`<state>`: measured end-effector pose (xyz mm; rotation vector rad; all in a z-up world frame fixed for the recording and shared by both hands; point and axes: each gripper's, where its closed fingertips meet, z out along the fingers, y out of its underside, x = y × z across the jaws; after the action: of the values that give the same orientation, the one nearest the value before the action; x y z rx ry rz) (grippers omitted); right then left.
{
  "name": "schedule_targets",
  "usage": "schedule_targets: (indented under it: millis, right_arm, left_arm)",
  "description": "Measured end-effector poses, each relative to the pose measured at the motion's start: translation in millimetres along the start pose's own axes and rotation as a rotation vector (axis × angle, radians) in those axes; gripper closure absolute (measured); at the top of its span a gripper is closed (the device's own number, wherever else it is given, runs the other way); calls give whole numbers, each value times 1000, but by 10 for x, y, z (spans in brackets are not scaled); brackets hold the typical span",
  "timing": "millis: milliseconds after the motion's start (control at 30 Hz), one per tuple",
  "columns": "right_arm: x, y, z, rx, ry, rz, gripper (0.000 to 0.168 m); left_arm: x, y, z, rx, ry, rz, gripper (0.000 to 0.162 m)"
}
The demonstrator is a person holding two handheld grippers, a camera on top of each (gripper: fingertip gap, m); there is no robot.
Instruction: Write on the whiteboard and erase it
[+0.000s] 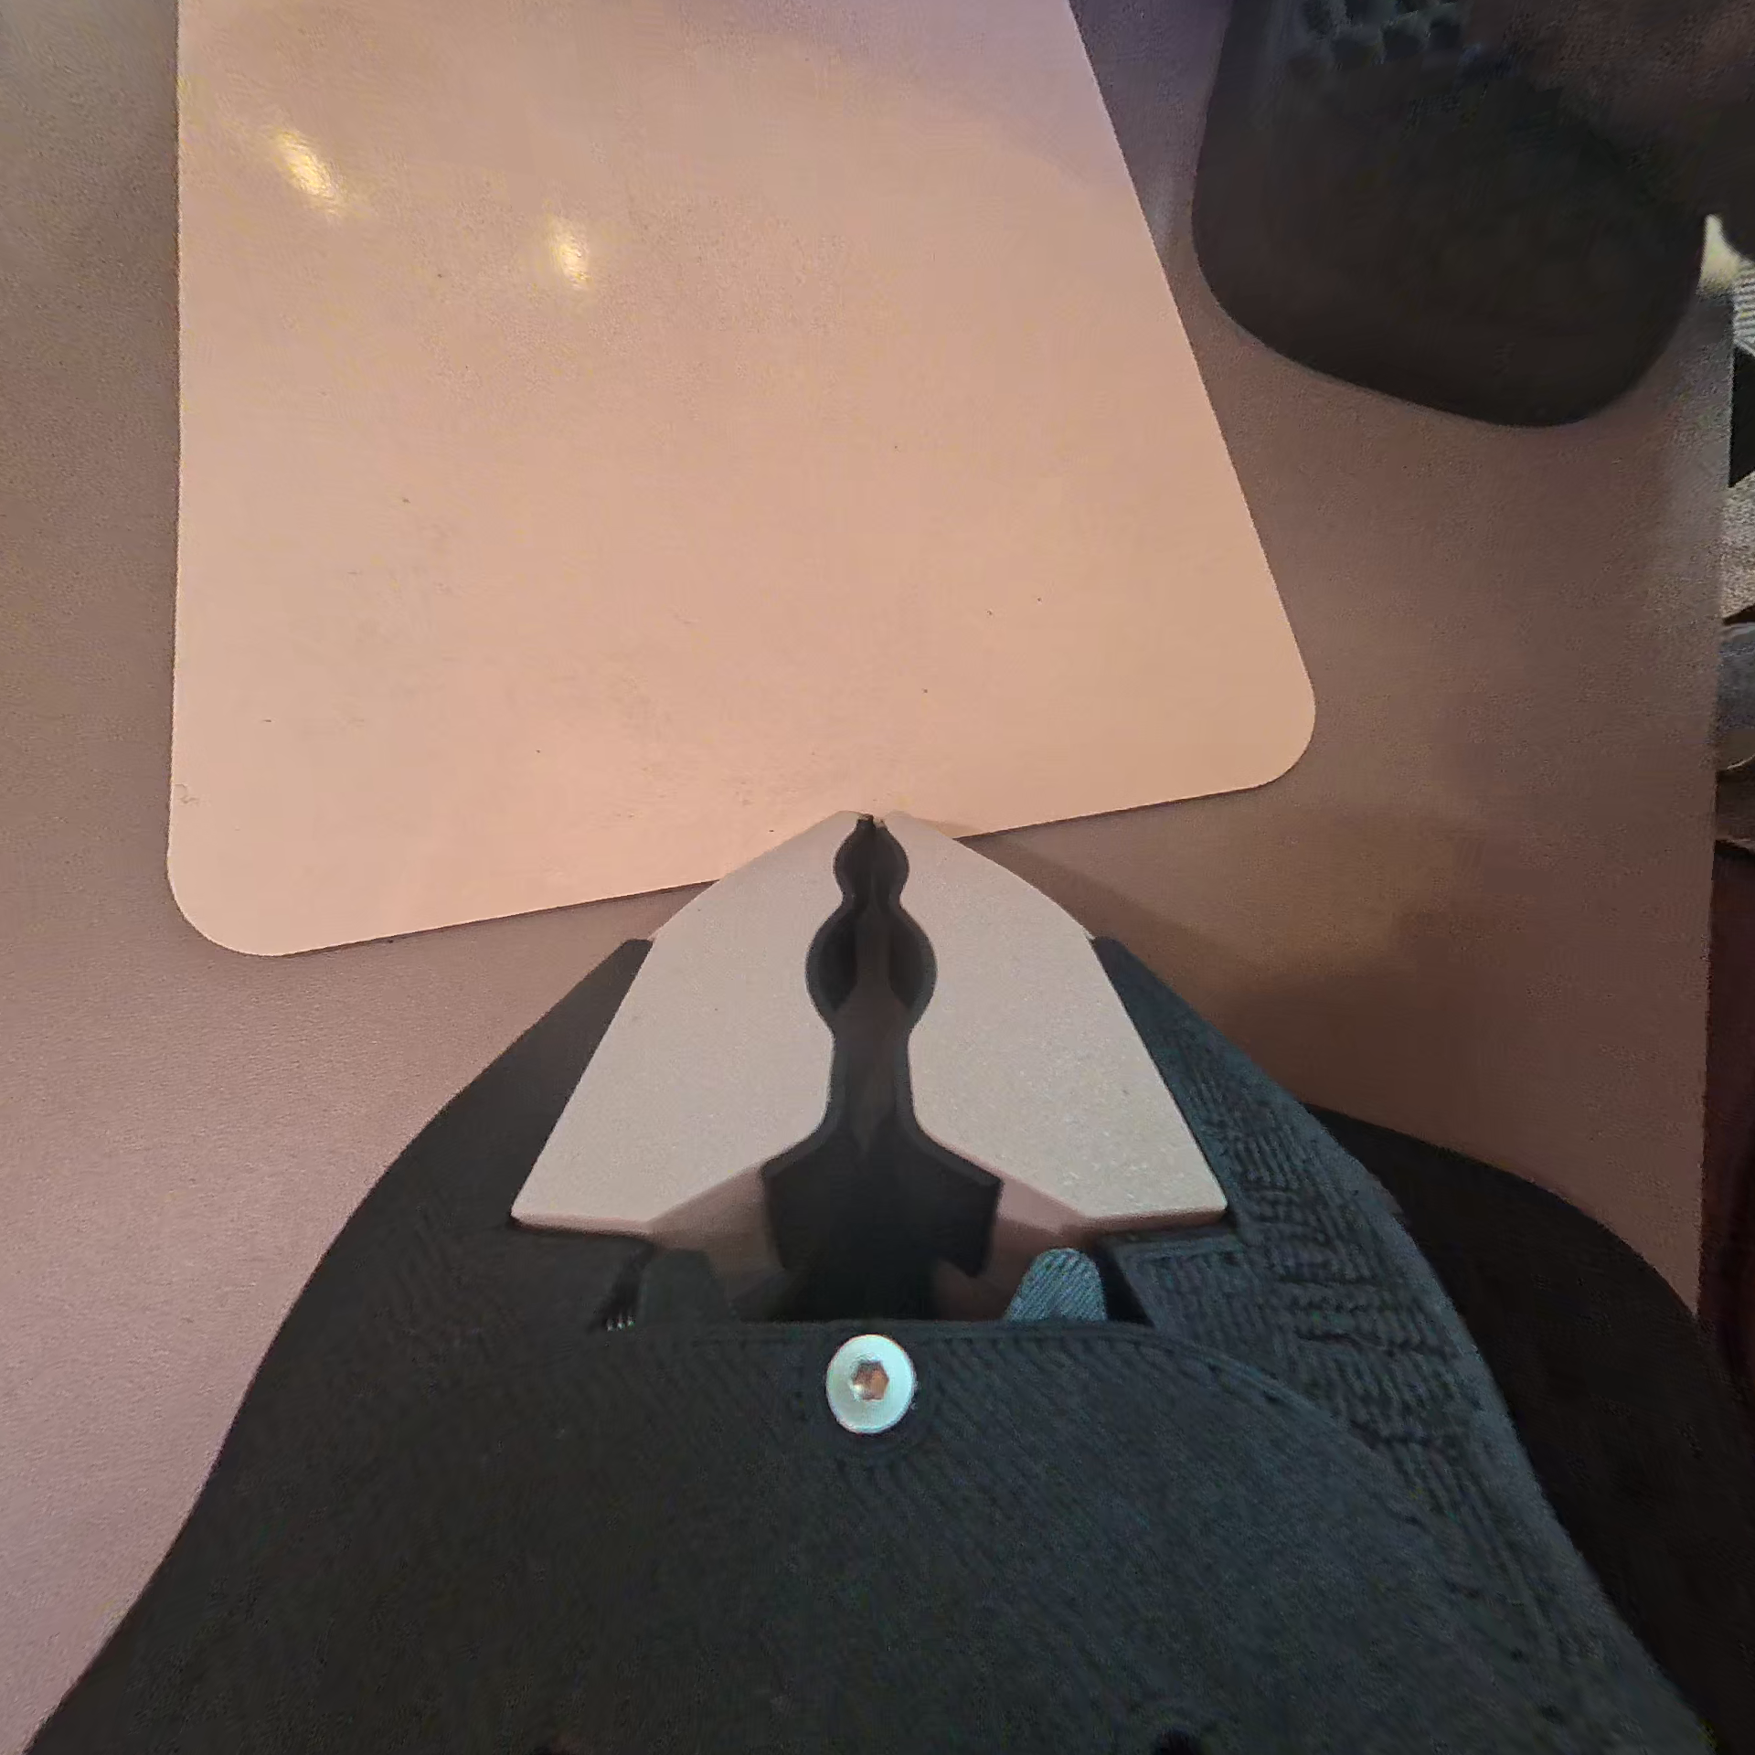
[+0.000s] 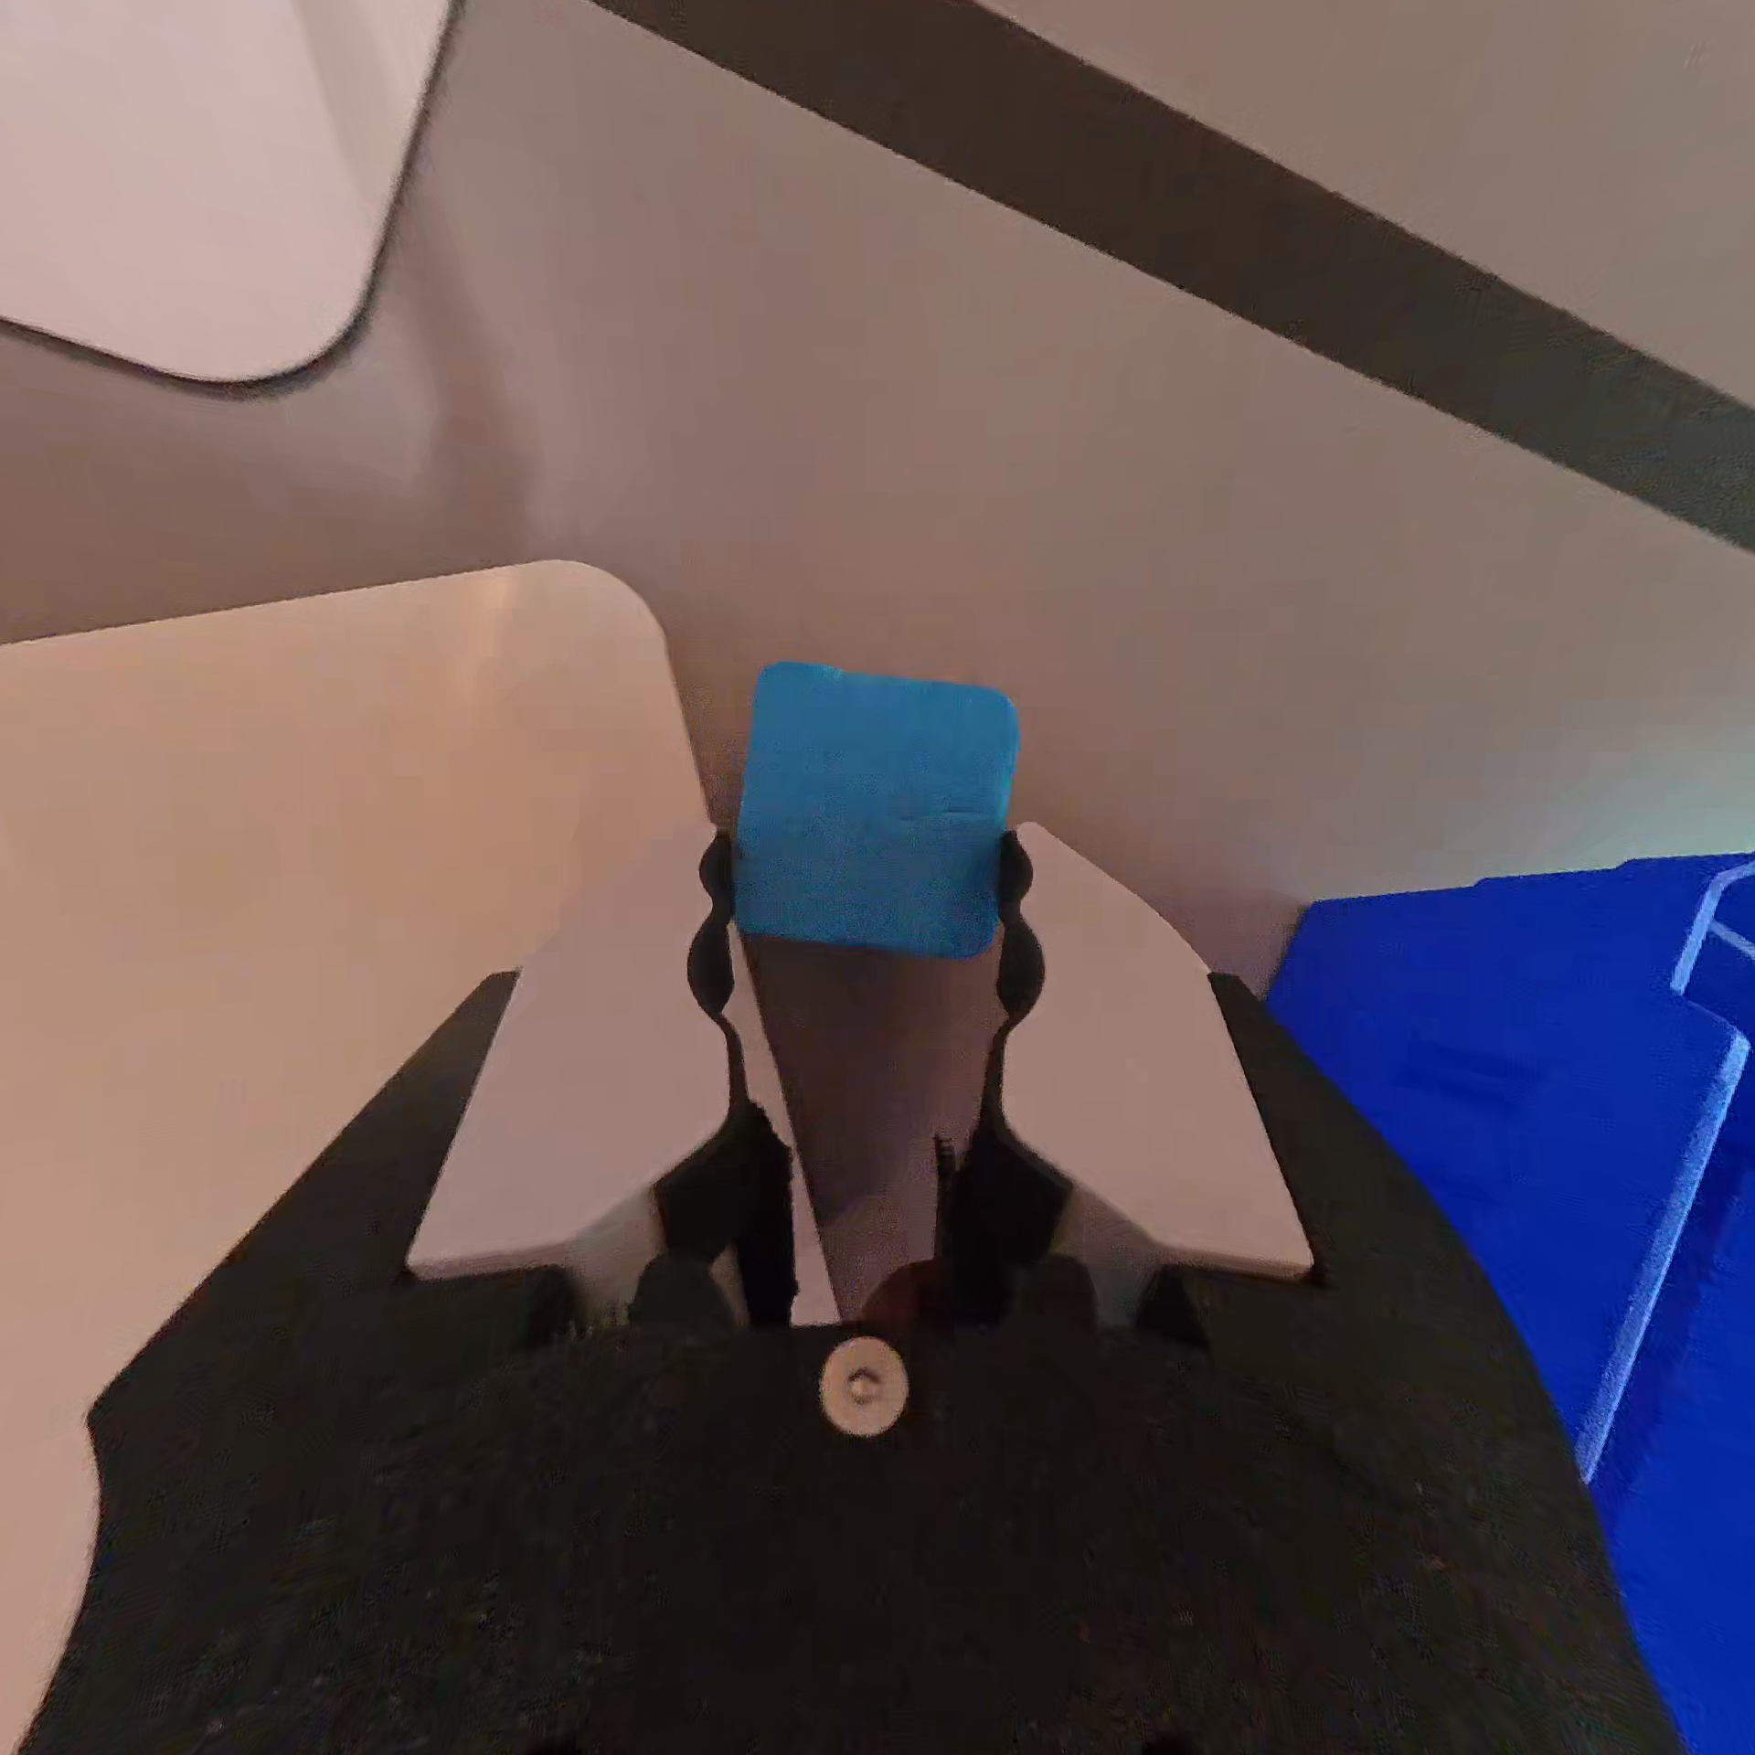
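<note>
A blank whiteboard with rounded corners lies flat on the pale table. My left gripper is shut and empty, its tips at the board's near edge. In the right wrist view my right gripper is shut on a small blue eraser block, held just off the right edge of the whiteboard. The right gripper's dark body shows at the top right of the left wrist view. No writing shows on the board.
A blue bin sits close on the right of my right gripper. A second white rounded sheet lies farther off at the top left. A dark strip runs diagonally across the table beyond. One gripper's finger ends stand about 35 centimetres off the other's.
</note>
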<state>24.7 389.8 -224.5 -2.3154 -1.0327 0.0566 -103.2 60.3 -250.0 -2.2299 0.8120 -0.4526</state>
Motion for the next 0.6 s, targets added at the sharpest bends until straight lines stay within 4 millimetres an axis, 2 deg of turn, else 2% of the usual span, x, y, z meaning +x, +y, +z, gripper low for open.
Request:
schedule_targets:
  millis: [100, 167, 200, 267, 333, 400, 467, 533, 567, 600]
  right_arm:
    - [71, 149, 174, -68, -9, 23, 114]
    - [46, 161, 198, -50, -23, 47, 103]
    - [23, 124, 141, -17, -30, 57, 90]
    - [-38, -8, -30, 62, -30, 38, 78]
    - [-109, -205, -263, 192, -27, 10, 74]
    - [-205, -374, -495, 323, -51, -1, 74]
    - [-289, -482, -667, 409, -85, -8, 75]
    - [-330, -570, -779, 471, -102, -10, 75]
    - [-353, -597, -813, 487, -112, -14, 76]
    - [-376, -611, -827, 492, -123, -22, 76]
  left_arm:
    - [-7, 0, -4, 0, -11, 4, 158]
    - [-37, 2, -11, -3, -46, 16, 154]
    - [-79, 4, -26, -9, -90, 23, 152]
    - [-136, -44, -107, -3, -179, 55, 143]
    - [-128, -257, -344, 95, -258, 60, 136]
    - [-119, -483, -807, 229, -358, 31, 127]
    - [-210, -557, -1496, 355, -525, -28, 124]
    - [-363, -419, -2289, 456, -735, -111, 124]
    - [-429, -266, -2631, 475, -827, -152, 124]
    - [-491, -55, -2883, 452, -897, -193, 124]
